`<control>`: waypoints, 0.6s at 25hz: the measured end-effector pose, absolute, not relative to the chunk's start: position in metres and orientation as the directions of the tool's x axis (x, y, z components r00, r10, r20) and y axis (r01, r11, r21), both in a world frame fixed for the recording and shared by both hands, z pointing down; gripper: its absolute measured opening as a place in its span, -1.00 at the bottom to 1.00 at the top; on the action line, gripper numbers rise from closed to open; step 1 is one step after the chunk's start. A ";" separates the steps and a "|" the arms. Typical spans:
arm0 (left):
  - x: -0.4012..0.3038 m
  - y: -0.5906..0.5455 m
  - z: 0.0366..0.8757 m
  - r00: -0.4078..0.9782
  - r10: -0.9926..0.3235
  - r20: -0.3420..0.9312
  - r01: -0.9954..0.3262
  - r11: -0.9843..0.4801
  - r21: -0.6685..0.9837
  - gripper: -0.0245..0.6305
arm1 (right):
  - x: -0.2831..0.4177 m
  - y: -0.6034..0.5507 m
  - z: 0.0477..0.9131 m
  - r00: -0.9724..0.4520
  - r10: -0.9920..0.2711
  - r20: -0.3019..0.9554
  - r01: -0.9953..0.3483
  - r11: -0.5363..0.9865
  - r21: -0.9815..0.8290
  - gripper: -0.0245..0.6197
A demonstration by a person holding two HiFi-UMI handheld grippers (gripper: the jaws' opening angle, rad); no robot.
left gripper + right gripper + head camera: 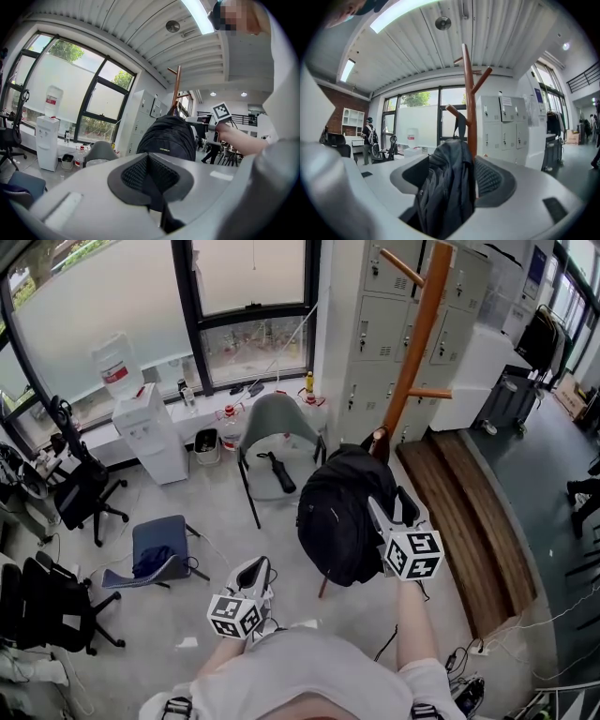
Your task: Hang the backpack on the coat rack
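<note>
In the head view, the backpack point(337, 517) is hanging upright from the coat rack point(412, 343), just left of my right gripper point(392, 507), the nearer one. In the left gripper view, my left gripper point(149, 159) is sitting clenched on nothing. In the right gripper view, the jaws are standing released around the black, slumping backpack.

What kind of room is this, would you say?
Most likely an office or shared workplace: grey lockers, rolling office chairs, and a water dispenser by the big windows.
</note>
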State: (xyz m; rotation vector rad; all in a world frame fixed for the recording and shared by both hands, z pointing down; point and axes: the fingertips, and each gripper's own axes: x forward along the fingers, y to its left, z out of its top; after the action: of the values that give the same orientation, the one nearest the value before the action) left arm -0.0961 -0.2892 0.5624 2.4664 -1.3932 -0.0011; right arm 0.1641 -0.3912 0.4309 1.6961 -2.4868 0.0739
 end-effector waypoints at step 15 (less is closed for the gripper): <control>-0.092 -0.288 0.557 0.538 -0.831 0.141 -0.831 -0.495 0.254 -0.90 | 0.124 -0.304 0.431 -0.418 -0.908 -0.033 -0.908 0.416 0.049 -0.72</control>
State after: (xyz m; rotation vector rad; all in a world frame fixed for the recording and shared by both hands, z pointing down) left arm -0.0917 -0.2882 0.5574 2.4879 -1.3826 -0.0001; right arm 0.1240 -0.3037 0.4307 1.6950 -2.6448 -0.0929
